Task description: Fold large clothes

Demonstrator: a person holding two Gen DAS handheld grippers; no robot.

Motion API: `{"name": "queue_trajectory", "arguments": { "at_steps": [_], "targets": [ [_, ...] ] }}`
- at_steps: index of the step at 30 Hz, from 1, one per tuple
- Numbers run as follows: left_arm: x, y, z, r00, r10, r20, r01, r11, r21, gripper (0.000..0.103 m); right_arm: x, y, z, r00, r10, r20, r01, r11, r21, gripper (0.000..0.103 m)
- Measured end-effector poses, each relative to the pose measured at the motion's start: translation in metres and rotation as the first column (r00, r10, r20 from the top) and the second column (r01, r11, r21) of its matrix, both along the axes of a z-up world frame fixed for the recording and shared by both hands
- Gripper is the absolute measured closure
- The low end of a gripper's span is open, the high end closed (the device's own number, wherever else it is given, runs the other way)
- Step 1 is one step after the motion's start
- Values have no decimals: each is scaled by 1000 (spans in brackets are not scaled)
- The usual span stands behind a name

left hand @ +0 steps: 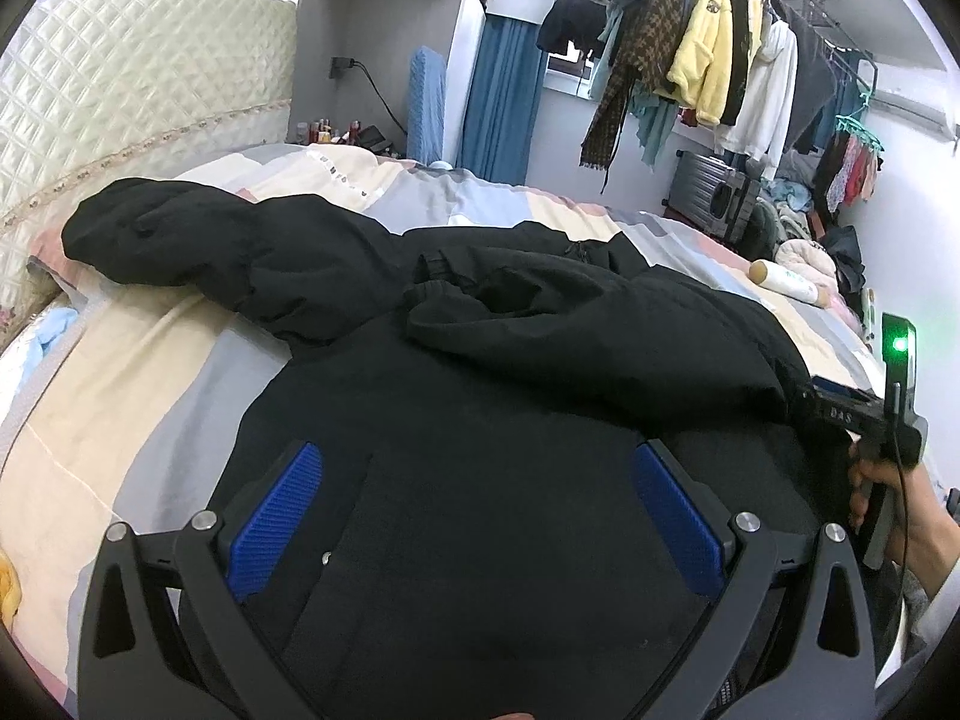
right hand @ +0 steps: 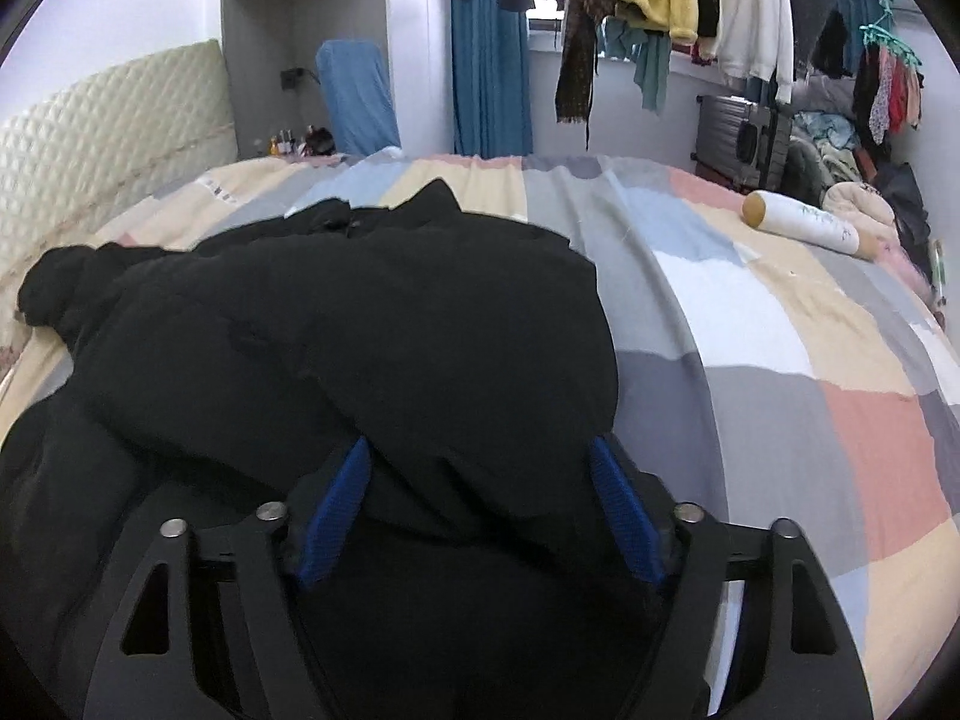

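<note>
A large black padded jacket (left hand: 456, 372) lies spread on the bed (left hand: 144, 360). One sleeve stretches toward the far left, the other is folded across the body. My left gripper (left hand: 474, 504) hangs open just above the jacket's lower body, with nothing between its blue pads (left hand: 276, 516). In the right wrist view the jacket (right hand: 336, 324) fills the left half. My right gripper (right hand: 480, 504) is open at the jacket's right edge, with black fabric lying between its blue pads (right hand: 624, 516). The right gripper's body also shows in the left wrist view (left hand: 864, 414), held by a hand.
The bed has a patchwork cover (right hand: 780, 324) and a quilted headboard (left hand: 120, 96). A white cylindrical bottle (right hand: 804, 222) lies on the bed's far right. Hanging clothes (left hand: 708, 60), a grey suitcase (left hand: 708, 186) and a blue curtain (left hand: 498, 102) stand beyond the bed.
</note>
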State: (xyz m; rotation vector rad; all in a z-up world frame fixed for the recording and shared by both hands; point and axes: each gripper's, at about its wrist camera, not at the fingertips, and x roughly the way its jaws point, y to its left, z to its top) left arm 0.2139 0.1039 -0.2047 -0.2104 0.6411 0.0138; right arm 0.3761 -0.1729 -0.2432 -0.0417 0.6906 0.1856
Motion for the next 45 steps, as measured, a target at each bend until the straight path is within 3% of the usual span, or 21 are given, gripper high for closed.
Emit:
{"name": "queue_trajectory", "arguments": {
  "at_steps": [3, 8, 14, 20, 27, 30, 31, 35, 37, 45],
  "targets": [
    [0, -2, 0, 1000, 0, -1, 0, 1000, 12, 0, 2, 5, 0, 1000, 14, 14, -14, 1000, -19, 52],
    [1, -4, -1, 1000, 1, -4, -1, 1000, 11, 0, 5, 11, 2, 999, 42, 31, -41, 999, -31, 87],
    [-1, -6, -4, 1000, 4, -11, -4, 1000, 15, 0, 8, 4, 19, 996, -10, 88, 6, 999, 42, 95],
    [-2, -5, -4, 1000, 4, -10, -4, 1000, 16, 0, 16, -12, 16, 992, -98, 80, 95, 995, 42, 96],
    [-2, -1, -3, 1000, 4, -11, -4, 1000, 4, 0, 27, -30, 2, 988, -155, -1, 155, 985, 78, 95],
    [-3, 0, 0, 1000, 1, -13, -1, 1000, -4, 0, 21, -30, 7, 989, -150, -7, 150, 983, 108, 87],
    [-4, -1, 0, 1000, 4, -10, -4, 1000, -2, 0, 18, -29, 8, 989, -149, -10, 150, 983, 109, 74],
    [-12, 0, 10, 1000, 11, 3, -12, 1000, 5, 0, 1, -22, 20, 993, -120, 11, 118, 987, 112, 57],
    [-18, -2, 14, 1000, 9, 16, -9, 1000, 3, 0, -13, -16, 28, 994, -111, 24, 107, 986, 127, 53],
    [-32, -13, 22, 999, -20, 46, 19, 1000, 25, 0, -58, 13, 65, 994, -71, 80, 55, 979, 194, 52]
  ]
}}
